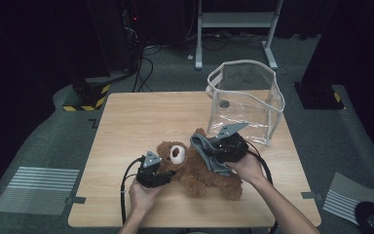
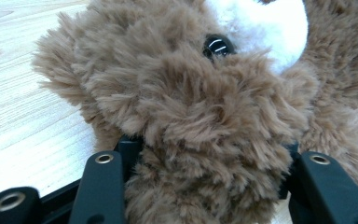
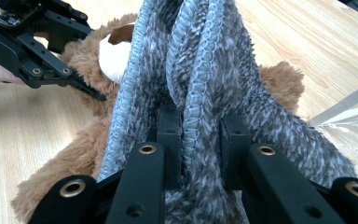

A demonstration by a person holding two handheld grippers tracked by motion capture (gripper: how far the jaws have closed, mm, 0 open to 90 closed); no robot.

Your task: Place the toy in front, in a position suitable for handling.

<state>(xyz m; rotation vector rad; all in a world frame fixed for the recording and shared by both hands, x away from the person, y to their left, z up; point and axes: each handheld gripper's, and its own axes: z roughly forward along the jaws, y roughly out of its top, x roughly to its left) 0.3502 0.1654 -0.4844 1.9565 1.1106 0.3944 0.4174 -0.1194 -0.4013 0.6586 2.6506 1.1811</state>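
I look down on a pale wooden tabletop (image 1: 126,122) where a brown teddy bear (image 1: 195,168) lies on its back near the front edge, its white muzzle turned upward. My left claw (image 1: 161,176) sits at the bear's head, low on the tabletop, and its two black jaws are clenched on a thick tuft of brown fur; in the left gripper view the fur (image 2: 205,154) bulges between the jaws and a shiny black eye (image 2: 218,45) sits just above, beside the white muzzle (image 2: 270,28). My right claw (image 1: 219,148) is over the bear's body, and it is grasping a grey knitted cloth (image 1: 205,151) that drapes across the bear's middle. In the right gripper view the jaws pinch a ribbed fold of that grey cloth (image 3: 200,93), which hangs in loose pleats in front of the bear (image 3: 74,154), and the left claw (image 3: 91,93) shows farther off at the bear's head. Behind the bear, near the far right corner of the tabletop, a clear plastic bag (image 1: 246,100) with white trim stands upright and open at the top, just beyond the right claw. Both of my hands come in from the front edge.
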